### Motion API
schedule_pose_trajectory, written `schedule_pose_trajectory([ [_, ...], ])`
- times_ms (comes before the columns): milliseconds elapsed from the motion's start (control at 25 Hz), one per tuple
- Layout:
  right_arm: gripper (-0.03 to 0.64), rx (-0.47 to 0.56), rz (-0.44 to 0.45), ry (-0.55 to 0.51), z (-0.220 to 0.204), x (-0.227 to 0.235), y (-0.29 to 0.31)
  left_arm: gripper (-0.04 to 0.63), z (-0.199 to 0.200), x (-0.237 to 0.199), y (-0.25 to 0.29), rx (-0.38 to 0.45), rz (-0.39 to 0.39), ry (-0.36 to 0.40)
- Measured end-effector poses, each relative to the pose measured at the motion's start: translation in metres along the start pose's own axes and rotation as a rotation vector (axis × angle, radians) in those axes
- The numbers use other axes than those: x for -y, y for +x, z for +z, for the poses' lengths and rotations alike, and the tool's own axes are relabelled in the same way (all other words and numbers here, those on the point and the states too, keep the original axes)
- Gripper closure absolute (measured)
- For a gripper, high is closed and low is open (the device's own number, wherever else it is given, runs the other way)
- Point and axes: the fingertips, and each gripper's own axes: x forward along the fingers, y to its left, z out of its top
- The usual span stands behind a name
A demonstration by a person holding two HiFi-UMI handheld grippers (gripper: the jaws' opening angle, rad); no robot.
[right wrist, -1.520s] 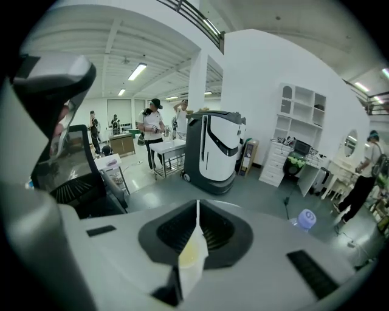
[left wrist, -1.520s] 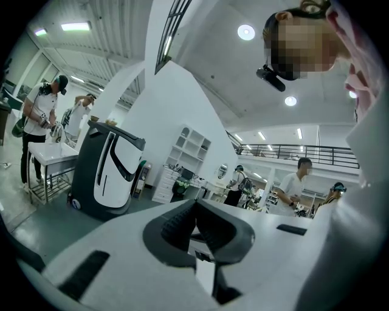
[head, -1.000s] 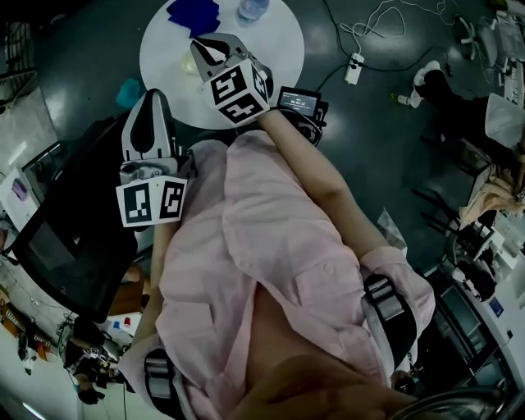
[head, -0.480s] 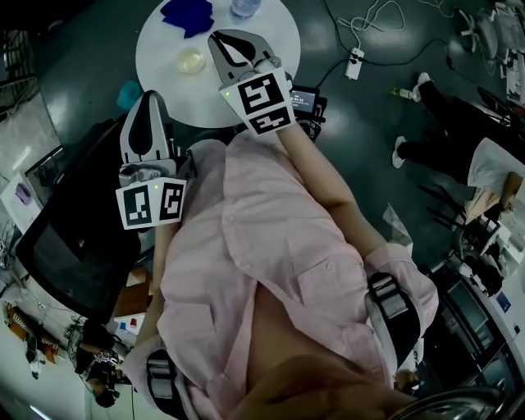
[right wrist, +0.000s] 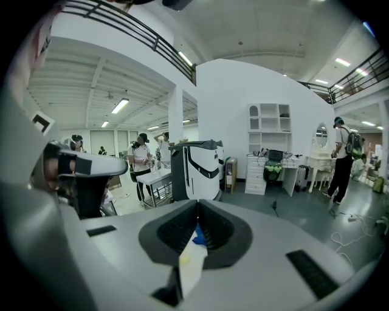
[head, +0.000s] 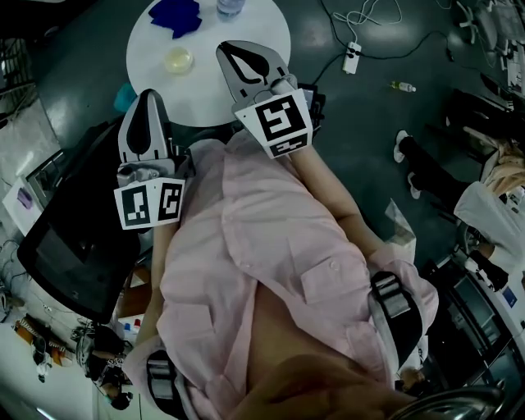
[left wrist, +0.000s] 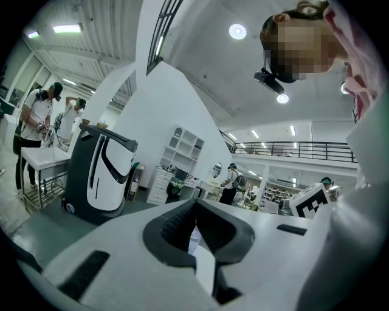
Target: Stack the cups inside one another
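A round white table point(head: 262, 25) stands at the top of the head view. On it lie a pale yellow cup point(head: 178, 59) seen from above, a dark blue heap point(head: 174, 14) whose shape I cannot tell, and a clear container point(head: 230, 6) at the far rim. My right gripper point(head: 225, 45) hangs over the table's near right part, to the right of the yellow cup, shut and empty. Off the table's near left edge, my left gripper point(head: 148, 94) is also shut with nothing in it. Both gripper views, left gripper point(left wrist: 195, 202) and right gripper point(right wrist: 197, 203), look level across a hall.
A black office chair point(head: 66, 238) sits at my left. A teal object point(head: 125, 97) lies below the table's left edge. A power strip point(head: 351, 59) and cables lie on the floor to the right. A white and black machine point(right wrist: 197, 170) and several people stand in the hall.
My right gripper has drawn back from over the yellow cup, toward me and to the right, and has rolled a little. The cup now shows in full. The left gripper has hardly moved.
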Motion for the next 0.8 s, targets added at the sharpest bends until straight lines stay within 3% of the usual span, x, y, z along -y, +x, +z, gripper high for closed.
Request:
schedule_pose_trajectory([
  [360,0.583,0.004,0.018,0.03,-0.009,0.012,-0.053,0.578,-0.007,0.043,0.003,0.013,-0.021,0.011],
  [560,0.584,0.021,0.006,-0.004,-0.006,0.021,-0.081,0.577,-0.008,0.065,-0.003,0.031,-0.023,0.024],
  [800,0.584,0.009,0.056,-0.023,-0.017,0.021,-0.103,0.577,-0.011,0.091,-0.01,0.059,-0.009,0.057],
])
